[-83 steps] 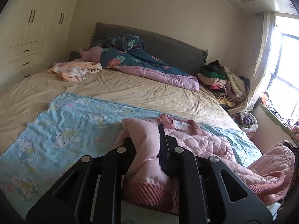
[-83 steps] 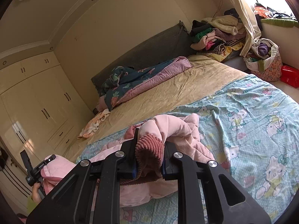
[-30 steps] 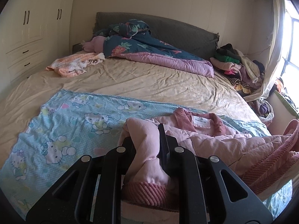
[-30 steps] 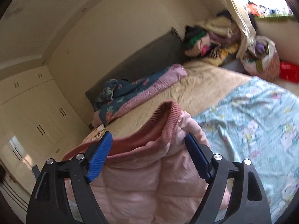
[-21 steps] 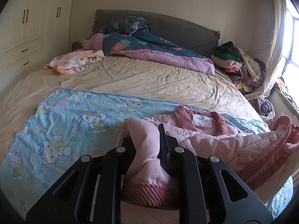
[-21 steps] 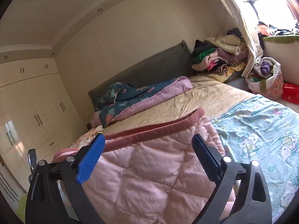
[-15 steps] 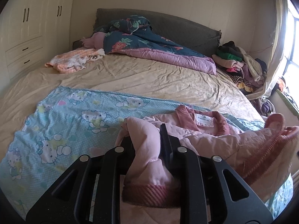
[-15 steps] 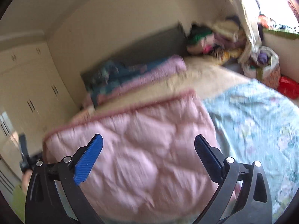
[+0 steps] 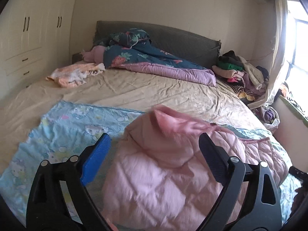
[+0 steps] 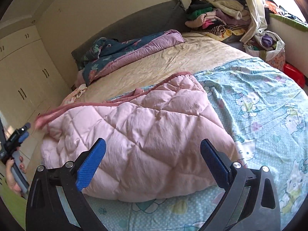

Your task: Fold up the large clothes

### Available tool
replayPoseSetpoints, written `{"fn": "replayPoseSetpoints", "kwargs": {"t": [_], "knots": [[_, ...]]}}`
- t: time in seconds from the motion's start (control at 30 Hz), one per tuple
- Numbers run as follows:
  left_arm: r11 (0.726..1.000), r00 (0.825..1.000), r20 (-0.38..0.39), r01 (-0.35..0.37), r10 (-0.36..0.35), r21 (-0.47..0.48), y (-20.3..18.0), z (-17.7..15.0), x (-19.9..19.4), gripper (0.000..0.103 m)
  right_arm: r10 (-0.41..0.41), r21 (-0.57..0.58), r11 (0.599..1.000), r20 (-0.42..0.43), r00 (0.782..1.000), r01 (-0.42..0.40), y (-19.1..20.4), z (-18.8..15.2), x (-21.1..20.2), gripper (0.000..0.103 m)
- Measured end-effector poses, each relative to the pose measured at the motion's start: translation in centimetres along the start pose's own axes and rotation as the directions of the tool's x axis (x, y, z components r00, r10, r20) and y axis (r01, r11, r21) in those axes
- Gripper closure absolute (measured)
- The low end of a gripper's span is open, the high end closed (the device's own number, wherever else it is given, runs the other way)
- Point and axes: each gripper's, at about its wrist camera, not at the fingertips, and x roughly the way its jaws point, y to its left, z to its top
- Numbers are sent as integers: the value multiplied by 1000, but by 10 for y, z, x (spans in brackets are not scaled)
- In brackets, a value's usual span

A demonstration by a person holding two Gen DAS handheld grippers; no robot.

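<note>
Item: pink quilted padded jacket (image 10: 134,138), folded over, lying on the blue cartoon-print sheet (image 10: 259,104). Left gripper (image 9: 154,154) opening, nothing pinched; right gripper (image 10: 152,154) spread wide, empty. We should smooth the fold before regripping.

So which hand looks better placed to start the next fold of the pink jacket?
Probably the left. The left gripper, jaws opening, has the pink jacket and its loose raised flap between them. The right gripper is open over flat quilted fabric, with no edge between its jaws.
</note>
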Motion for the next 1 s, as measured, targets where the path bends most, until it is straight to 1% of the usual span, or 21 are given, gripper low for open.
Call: {"fn": "replayPoseSetpoints", "kwargs": {"t": [0.1,0.17,0.27,0.3,0.4,0.53,0.57,0.63,0.7,0.77,0.8,0.83,0.87,0.9,0.93,0.97,1.0], "knots": [[999,1000,1,-28,28,18,7,-5,-7,17,-14,-14,1000,11,1000,14,-2,-1,-8,5],[999,999,-13,-47,47,28,12,-11,-8,17,-23,-18,1000,12,1000,24,-5,-1,-12,5],[997,996,-57,-62,64,37,23,-26,-4,15,-38,-20,999,5,999,38,-13,-4,-16,5],[997,994,-86,-60,64,42,28,-34,0,14,-43,-24,999,4,999,43,-16,-4,-17,5],[997,989,-137,-53,61,57,38,-54,8,14,-72,-45,996,-15,997,71,-22,-9,-16,5],[999,975,-218,-23,30,34,50,-79,23,14,-109,-84,991,-51,993,105,-28,-15,-5,5],[999,970,-241,-28,35,31,52,-85,27,14,-135,-99,987,-61,989,129,-29,-16,1,5],[999,957,-286,-28,40,46,50,-96,36,14,-154,-116,983,-77,985,145,-32,-17,11,5],[998,949,-312,-29,43,49,48,-106,44,14,-163,-124,981,-87,983,152,-34,-17,22,5],[1000,944,-328,-6,15,29,47,-113,48,15,-167,-127,980,-95,981,155,-36,-16,30,5],[1000,944,-331,3,4,22,46,-116,50,25,-168,-127,980,-97,981,155,-37,-15,35,5],[1000,945,-327,-9,18,30,43,-118,52,33,-169,-129,979,-97,981,156,-38,-14,40,5],[999,946,-322,-19,30,38,41,-119,52,55,-169,-130,979,-95,981,156,-38,-14,45,5],[999,949,-314,-16,28,43,37,-119,52,73,-161,-131,980,-93,983,148,-38,-13,48,13],[999,950,-312,-19,32,45,35,-118,52,77,-129,-134,984,-100,987,115,-36,-11,53,35],[999,950,-309,-23,36,47,33,-116,53,83,-139,-145,982,-101,985,123,-34,-10,56,44],[999,953,-302,-24,35,42,31,-113,53,86,-159,-163,976,-101,982,141,-30,-7,62,57]]}}
